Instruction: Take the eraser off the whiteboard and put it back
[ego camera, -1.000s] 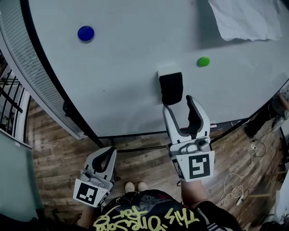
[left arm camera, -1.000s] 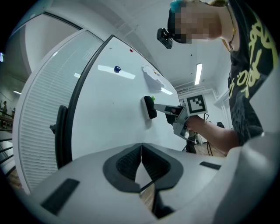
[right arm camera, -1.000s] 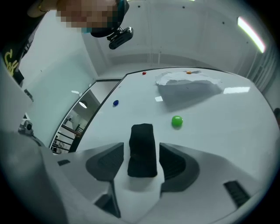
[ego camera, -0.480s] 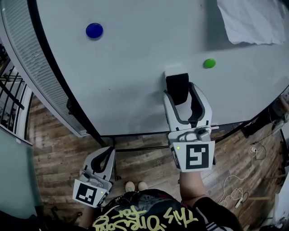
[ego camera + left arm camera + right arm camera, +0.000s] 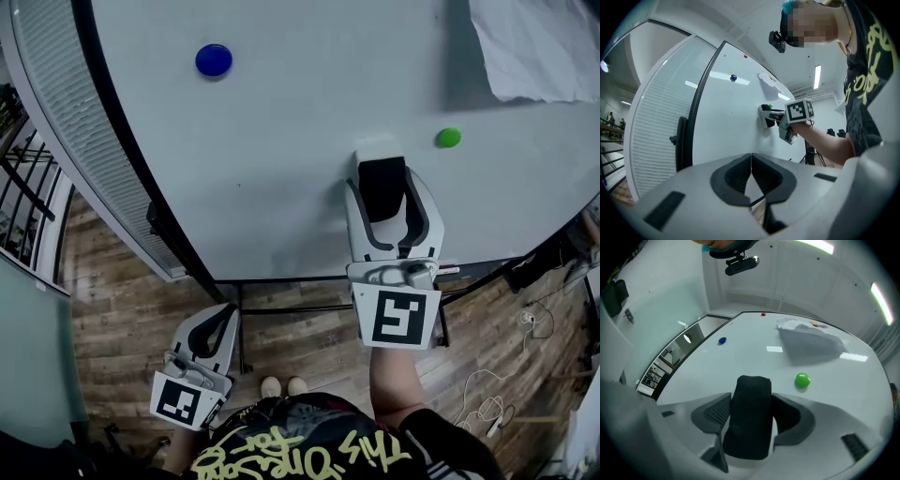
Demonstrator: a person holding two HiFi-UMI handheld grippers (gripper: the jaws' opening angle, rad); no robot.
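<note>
The black eraser (image 5: 382, 186) with a white base sits stuck on the whiteboard (image 5: 281, 141), below and left of a green magnet (image 5: 448, 138). My right gripper (image 5: 383, 194) reaches up to it, one jaw on each side of the eraser (image 5: 749, 416). Its jaws are opening, and the pads stand close beside the eraser's flanks without squeezing it. In the right gripper view the eraser fills the gap of the right gripper (image 5: 752, 404). My left gripper (image 5: 223, 323) hangs low at the left, away from the board, its jaws meeting at the tips (image 5: 751, 161).
A blue magnet (image 5: 214, 60) sits at the board's upper left and a crumpled white sheet (image 5: 534, 47) hangs at its upper right. The board's black frame (image 5: 141, 169) runs down the left, next to a slatted panel. Cables (image 5: 487, 408) lie on the wooden floor at the right.
My right gripper has moved up the board: its jaws were below the eraser and now straddle it. The left gripper has stayed where it was.
</note>
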